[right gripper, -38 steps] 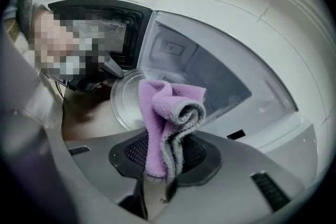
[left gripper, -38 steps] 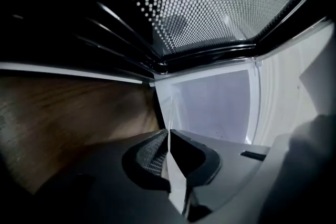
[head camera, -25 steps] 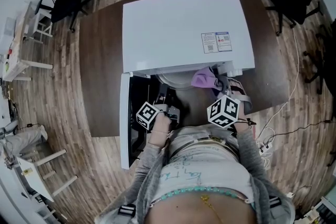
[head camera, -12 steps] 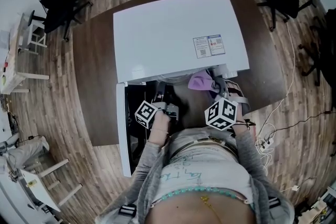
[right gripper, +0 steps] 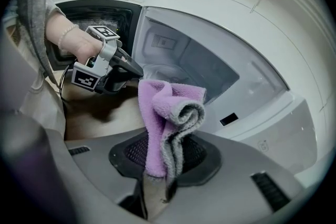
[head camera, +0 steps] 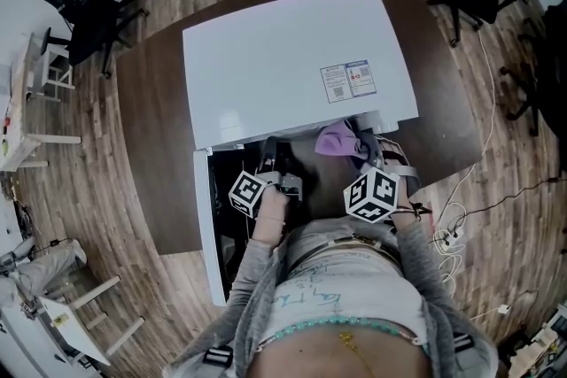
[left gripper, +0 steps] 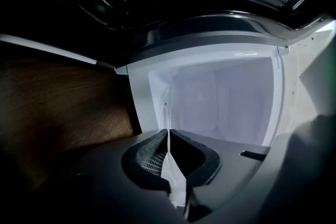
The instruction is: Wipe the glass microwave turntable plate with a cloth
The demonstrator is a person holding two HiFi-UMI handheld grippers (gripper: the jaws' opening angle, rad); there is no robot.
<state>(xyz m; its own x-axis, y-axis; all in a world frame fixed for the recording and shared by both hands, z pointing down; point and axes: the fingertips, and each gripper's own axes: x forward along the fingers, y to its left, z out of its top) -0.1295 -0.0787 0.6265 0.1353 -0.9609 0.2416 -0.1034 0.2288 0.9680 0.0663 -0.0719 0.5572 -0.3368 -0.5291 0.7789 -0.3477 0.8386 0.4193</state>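
plate: thin clear edge [left gripper: 170, 168] seen edge-on in the left gripper view, which I read as the turntable rim. It sits at the mouth of the microwave [head camera: 283, 57]; I can't tell how far it is out of the cavity.
left gripper: [left gripper: 168, 136] jaws almost together, pinched on that rim, tips pointing into the open cavity.
cloth: purple, grey backing [right gripper: 168, 107], bunched and standing up out of the right jaws, not touching the glass.
right gripper: [right gripper: 165, 152] clamped on the cloth's lower end, just beside the left gripper, angled down at the opening.
door: [head camera: 205, 226] swung wide open on the person's left.
table: dark wood [head camera: 151, 146], microwave on it, person standing close at its front edge.
step: plate gripped, cloth ready, wiping not begun (my read).
next: hold the plate level and steady with the left. Bring the cloth down flat onto the glass face and sweep across it.
needs: enough of the plate clear of the cavity for the cloth to reach its face.
risk: one-point rim pinch on smooth glass, so wipe pressure could tip or slip it. Press lightly, near the held side first.
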